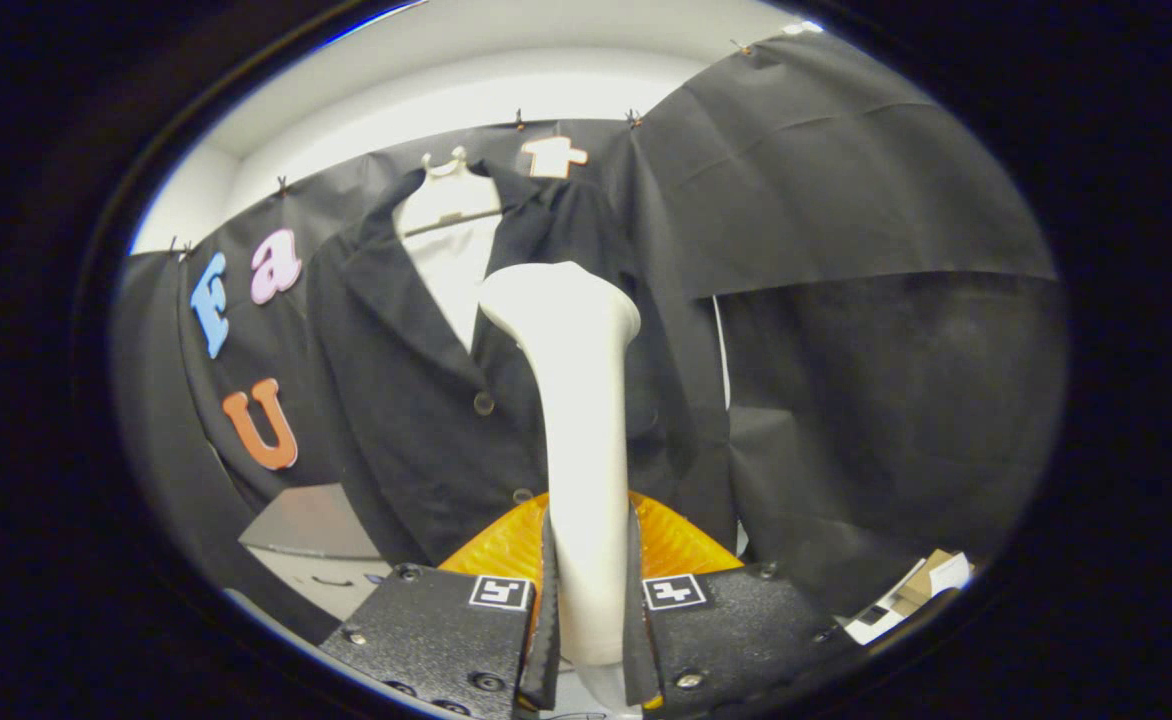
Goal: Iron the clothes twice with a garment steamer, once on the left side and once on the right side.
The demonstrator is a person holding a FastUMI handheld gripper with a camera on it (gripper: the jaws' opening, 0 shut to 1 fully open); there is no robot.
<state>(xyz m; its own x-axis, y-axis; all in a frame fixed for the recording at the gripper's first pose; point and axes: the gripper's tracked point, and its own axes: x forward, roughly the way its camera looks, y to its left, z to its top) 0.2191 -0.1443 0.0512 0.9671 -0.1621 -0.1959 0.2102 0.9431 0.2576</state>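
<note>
A: Black cloth, the jacket beyond the claw, hung front-on from a pale hanger, lapels open, two buttons down its middle.

B: And the steamer?

A: The white garment steamer stands nearly upright between the fingers, long axis running up and away from the claw, flared head topmost, toward the jacket's chest.

B: The grip?

A: Clenched on its handle; both fingers press its sides. Each finger carries a square black-and-white marker; no writing is readable.
</note>
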